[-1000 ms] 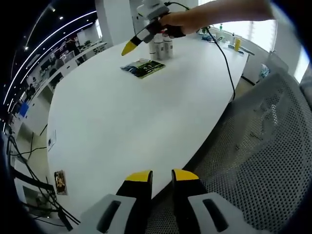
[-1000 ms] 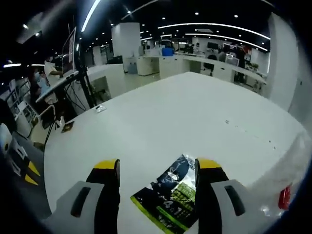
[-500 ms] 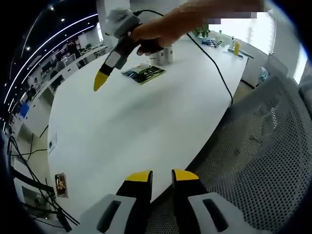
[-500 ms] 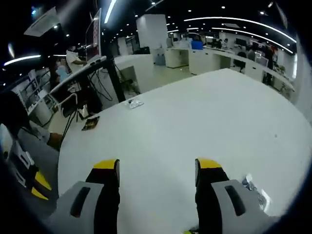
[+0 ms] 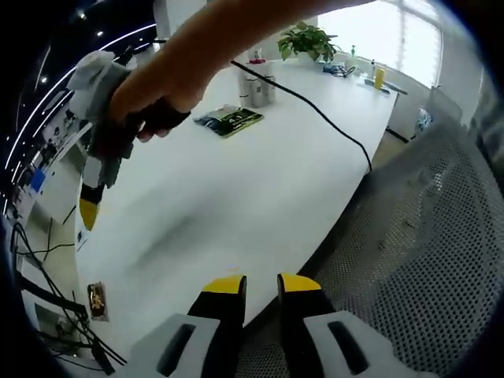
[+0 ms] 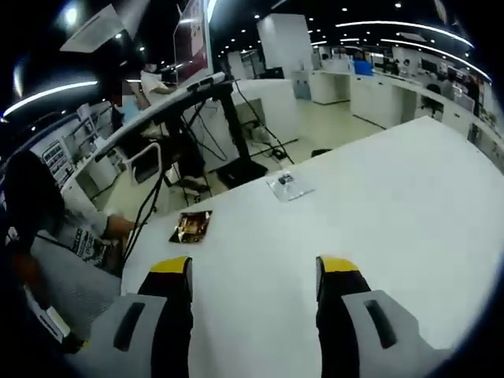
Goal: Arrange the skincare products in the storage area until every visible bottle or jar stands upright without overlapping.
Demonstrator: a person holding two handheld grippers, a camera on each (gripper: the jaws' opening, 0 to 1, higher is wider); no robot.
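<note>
Bottles (image 5: 257,85) of skincare stand upright in a tight cluster at the far end of the white table (image 5: 236,189), just beyond a dark green packet (image 5: 230,120) lying flat. The left gripper (image 5: 261,285) sits at the table's near edge, jaws nearly together on nothing, beside a grey mesh chair (image 5: 425,260). The right gripper (image 5: 89,213), held in a hand (image 5: 153,98), hangs over the table's left side. In its own view its jaws (image 6: 253,268) stand wide apart and empty over bare tabletop, near a gold card (image 6: 191,226) and a clear sachet (image 6: 286,184).
</note>
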